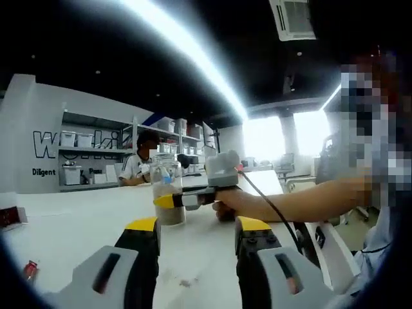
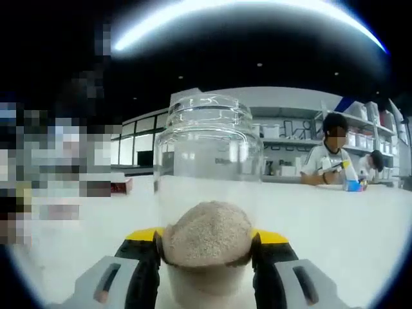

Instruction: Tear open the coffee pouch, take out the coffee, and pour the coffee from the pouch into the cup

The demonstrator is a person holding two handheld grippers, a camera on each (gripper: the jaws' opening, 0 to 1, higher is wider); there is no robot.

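On white table [image 1: 77, 222]: right tool [image 2: 207, 248] grips powder-filled glass cup [image 2: 207, 193]; left tool [image 1: 196, 235] open.

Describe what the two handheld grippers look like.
The left gripper has black jaws with yellow tips, mounted on grey housings with dark slots. The right gripper shows the same build: yellow-tipped black jaws, grey slotted housings. Seen from the left gripper view, it carries a grey box, and a thin black cable trails from it.

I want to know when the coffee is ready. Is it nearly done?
Nearly, I think. A heap of brown powder already lies in the clear cup, so pouring looks done. The right hand-held gripper grips the cup on the white table. The left hand-held gripper is open, holding nothing. I can't see the pouch.
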